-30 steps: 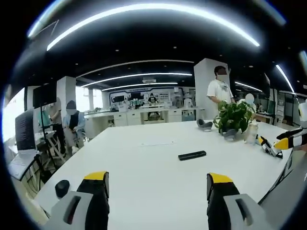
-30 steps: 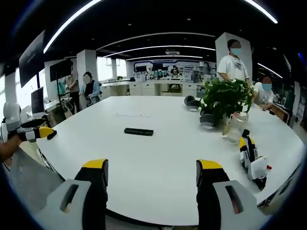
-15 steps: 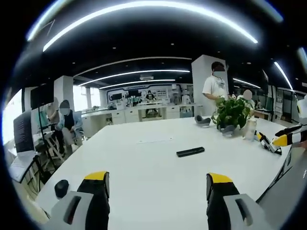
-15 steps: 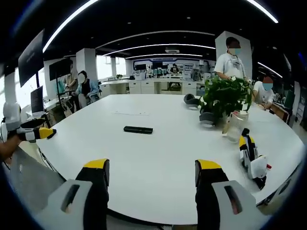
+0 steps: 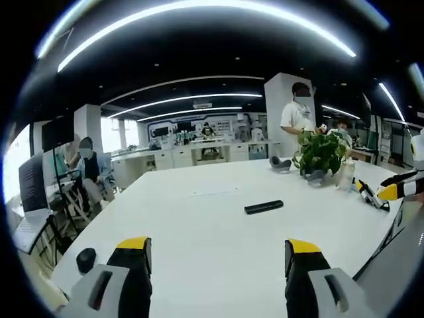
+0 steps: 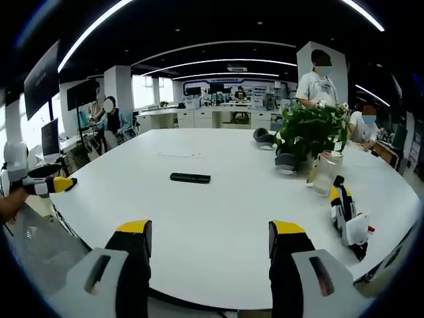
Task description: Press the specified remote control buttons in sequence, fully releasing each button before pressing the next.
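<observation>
A slim black remote control (image 5: 264, 207) lies flat near the middle of the big white table (image 5: 199, 232), well beyond my jaws. My left gripper (image 5: 218, 257) stands open above the table's near edge, nothing between its yellow-tipped fingers. In the right gripper view the remote (image 6: 190, 177) lies ahead and slightly left. My right gripper (image 6: 207, 240) is open and holds nothing. The left gripper (image 6: 46, 185) shows at the left edge of the right gripper view, and the right gripper (image 5: 397, 191) at the right edge of the left gripper view.
A potted plant (image 6: 306, 136) and a clear jar (image 6: 322, 176) stand at the table's right. A spare yellow-and-black gripper (image 6: 348, 218) lies near them. A grey object (image 6: 264, 140) rests further back. A small black thing (image 5: 85, 260) sits at the left corner. People stand and sit around.
Both views have shifted only slightly with my hands. The remote has not moved, and both grippers stay open.
</observation>
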The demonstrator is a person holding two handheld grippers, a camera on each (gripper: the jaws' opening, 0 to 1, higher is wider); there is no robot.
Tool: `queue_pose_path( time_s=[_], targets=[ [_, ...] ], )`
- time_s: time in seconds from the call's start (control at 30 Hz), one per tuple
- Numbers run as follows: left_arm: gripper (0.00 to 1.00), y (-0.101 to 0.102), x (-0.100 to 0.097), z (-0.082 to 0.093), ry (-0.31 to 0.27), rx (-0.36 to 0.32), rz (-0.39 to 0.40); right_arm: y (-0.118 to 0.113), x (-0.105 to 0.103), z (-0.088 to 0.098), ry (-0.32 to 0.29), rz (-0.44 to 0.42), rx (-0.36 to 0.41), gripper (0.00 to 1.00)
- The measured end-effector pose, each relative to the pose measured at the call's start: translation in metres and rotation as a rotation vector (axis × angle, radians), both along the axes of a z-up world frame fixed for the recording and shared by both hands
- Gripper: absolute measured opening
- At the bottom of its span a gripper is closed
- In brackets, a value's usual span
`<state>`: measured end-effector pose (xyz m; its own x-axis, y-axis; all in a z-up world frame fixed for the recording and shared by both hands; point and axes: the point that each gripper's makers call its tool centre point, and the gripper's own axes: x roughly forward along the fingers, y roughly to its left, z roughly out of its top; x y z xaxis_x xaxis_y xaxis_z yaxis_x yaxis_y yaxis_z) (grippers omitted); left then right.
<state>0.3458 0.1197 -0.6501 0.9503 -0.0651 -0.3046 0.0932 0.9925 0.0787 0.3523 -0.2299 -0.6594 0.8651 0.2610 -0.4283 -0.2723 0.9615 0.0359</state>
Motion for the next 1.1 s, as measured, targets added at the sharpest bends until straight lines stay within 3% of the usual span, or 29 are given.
queue_pose_path(
  time_s=[0.73, 0.97, 1.1],
  targets=[
    [0.85, -0.0057, -0.0007, -0.0094, 0.052, 0.02, -0.031, -0.0014, -0.0003, -0.0028, 0.017, -0.004, -0.005, 0.74],
    [0.85, -0.0086, -0.0006, -0.0066, 0.041, 0.05, -0.044, -0.0015, -0.0005, -0.0023, 0.018, -0.004, -0.002, 0.74],
    [0.85, -0.0081, -0.0002, -0.0036, 0.03, 0.033, -0.04, -0.0019, 0.0, -0.0032, 0.02, -0.004, 0.0, 0.74]
  ],
)
